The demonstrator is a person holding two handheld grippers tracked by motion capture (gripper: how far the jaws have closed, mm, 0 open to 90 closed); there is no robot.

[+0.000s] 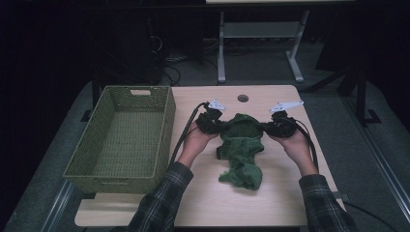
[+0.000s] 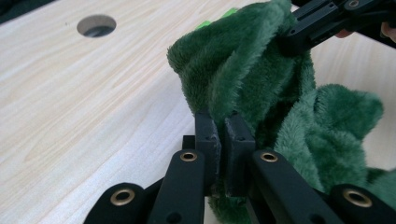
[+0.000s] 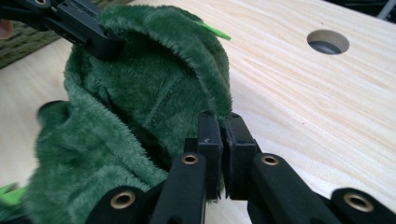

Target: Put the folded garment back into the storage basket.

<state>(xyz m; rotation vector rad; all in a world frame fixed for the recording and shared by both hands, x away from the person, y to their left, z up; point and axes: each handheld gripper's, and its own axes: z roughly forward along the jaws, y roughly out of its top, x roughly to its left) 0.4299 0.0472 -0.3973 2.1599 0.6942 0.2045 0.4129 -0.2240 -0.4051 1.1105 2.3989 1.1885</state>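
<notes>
Green plush fabric garment (image 1: 241, 145) hangs crumpled between both grippers over the pale wooden desk (image 1: 280, 203) in the high view; a woven green basket (image 1: 121, 137) sits beyond the left gripper (image 1: 220, 124). In the left gripper view, its jaws are clamped on the plush edge. In the right gripper view, the right gripper (image 3: 222, 140) likewise pinches the cloth.

Both forearms wear dark plaid sleeves (image 1: 164, 203) crossed with pale lines. The left gripper (image 1: 220, 123) and right gripper (image 1: 267, 124) are matte black, with brass-ringed pivots (image 2: 188, 156), a pale grey three-cornered plate (image 1: 215, 104) on top, and black cables (image 1: 183, 133) trailing near.
</notes>
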